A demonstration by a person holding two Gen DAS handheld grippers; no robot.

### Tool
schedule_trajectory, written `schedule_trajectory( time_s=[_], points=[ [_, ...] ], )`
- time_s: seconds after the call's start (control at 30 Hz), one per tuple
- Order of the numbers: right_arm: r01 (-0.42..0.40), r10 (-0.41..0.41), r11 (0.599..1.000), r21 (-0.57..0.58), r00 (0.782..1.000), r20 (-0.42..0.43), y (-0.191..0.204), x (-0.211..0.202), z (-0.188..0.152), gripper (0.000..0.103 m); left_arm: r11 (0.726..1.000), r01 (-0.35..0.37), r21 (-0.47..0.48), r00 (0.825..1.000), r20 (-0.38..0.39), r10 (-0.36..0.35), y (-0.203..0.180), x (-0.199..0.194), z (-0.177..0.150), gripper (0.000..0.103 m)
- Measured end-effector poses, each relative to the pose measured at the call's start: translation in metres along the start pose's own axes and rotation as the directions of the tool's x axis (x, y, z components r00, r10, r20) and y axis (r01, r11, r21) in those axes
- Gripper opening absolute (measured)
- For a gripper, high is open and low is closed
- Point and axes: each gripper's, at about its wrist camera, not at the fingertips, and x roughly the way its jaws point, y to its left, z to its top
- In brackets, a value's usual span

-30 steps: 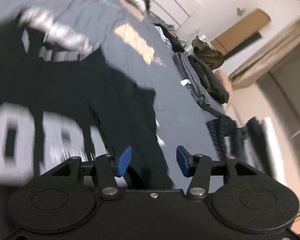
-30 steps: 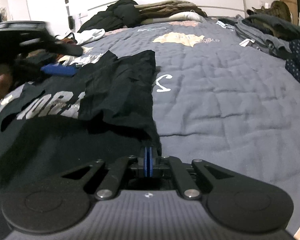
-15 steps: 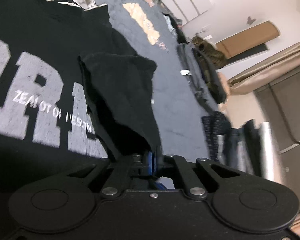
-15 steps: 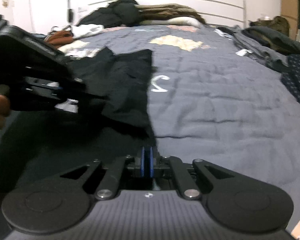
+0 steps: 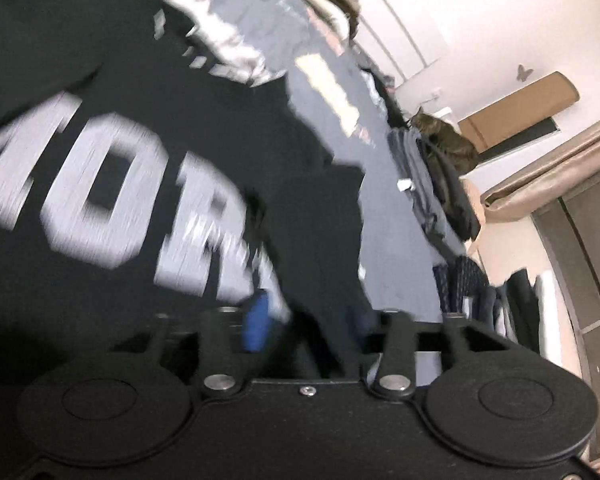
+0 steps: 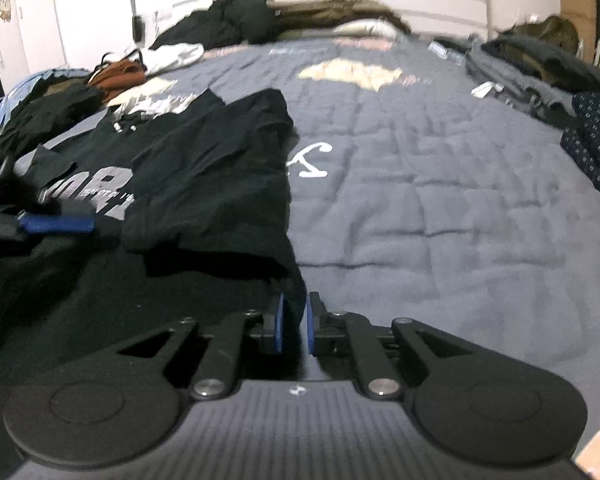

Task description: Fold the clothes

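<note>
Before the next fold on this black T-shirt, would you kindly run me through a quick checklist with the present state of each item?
1. Left gripper open: ok, fingers spread, with the shirt's folded edge between them.
2. Right gripper released: ok, its fingers stand apart with a small gap, cloth between them.
3. Sleeve folded over the black T-shirt: ok, it lies on the printed front.
4. T-shirt flat: cannot tell; the left view is blurred.
5. Blue quilt beside the shirt free for the fold: ok; the clothes pile sits at the far edge.
</note>
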Motion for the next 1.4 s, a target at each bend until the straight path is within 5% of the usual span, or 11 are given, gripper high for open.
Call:
schedule_trajectory(
  time_s=[0.27,0.37,0.53,0.6,0.67,0.77,0.93,1.17,1.2,1.3,1.4],
  points=[
    [-0.102,0.066,0.986,0.135,0.968,0.243,0.002,-0.028,0.015,0.024,0.997,-0.082,-0.005,0.996,0.021,0.082,0.008,0.046,0.021,0.046],
    [-0.15,0.124,0.986,0.067,0.948,0.293,0.031,-0.02,0.013,0.034,0.996,-0.091,0.018,0.995,0.042,0.091,0.006,0.048,0.022,0.043],
    [-0.111,0.13,0.99,-0.091,0.962,0.239,0.081,0.001,0.006,0.036,0.989,-0.119,0.087,0.992,0.051,0.115,0.0,0.054,0.032,0.009],
    [-0.065,0.083,0.994,-0.093,0.973,0.214,0.086,0.008,0.003,0.029,0.985,-0.116,0.128,0.993,0.047,0.111,-0.007,0.052,0.035,0.008],
    [-0.053,0.061,0.997,-0.048,0.98,0.187,0.079,0.013,0.003,0.004,0.981,-0.113,0.159,0.993,0.041,0.108,-0.012,0.05,0.038,0.008],
    [-0.054,0.055,0.998,-0.008,0.988,0.146,0.069,0.018,0.002,0.002,0.977,-0.156,0.147,0.987,0.066,0.148,-0.01,0.041,0.043,0.016],
    [-0.061,0.059,0.998,0.023,0.995,0.082,0.061,0.023,-0.003,0.0,0.972,-0.198,0.126,0.976,0.116,0.184,0.0,0.031,0.049,0.05],
    [-0.08,0.078,0.996,0.025,0.995,0.068,0.058,0.024,-0.002,0.0,0.98,-0.17,0.105,0.983,0.084,0.161,0.005,0.052,0.059,0.053],
    [-0.083,0.081,0.996,0.03,0.994,0.069,0.057,0.024,-0.002,0.0,0.981,-0.159,0.115,0.986,0.071,0.152,0.003,0.059,0.059,0.051],
    [-0.09,0.087,0.995,0.041,0.994,0.072,0.055,0.026,-0.001,0.0,0.976,-0.132,0.172,0.991,0.024,0.13,-0.01,0.078,0.058,0.011],
    [-0.103,0.098,0.993,0.058,0.993,0.072,0.052,0.026,0.0,0.001,0.95,-0.184,0.253,0.983,0.037,0.18,-0.021,0.081,0.054,0.011]
  ],
)
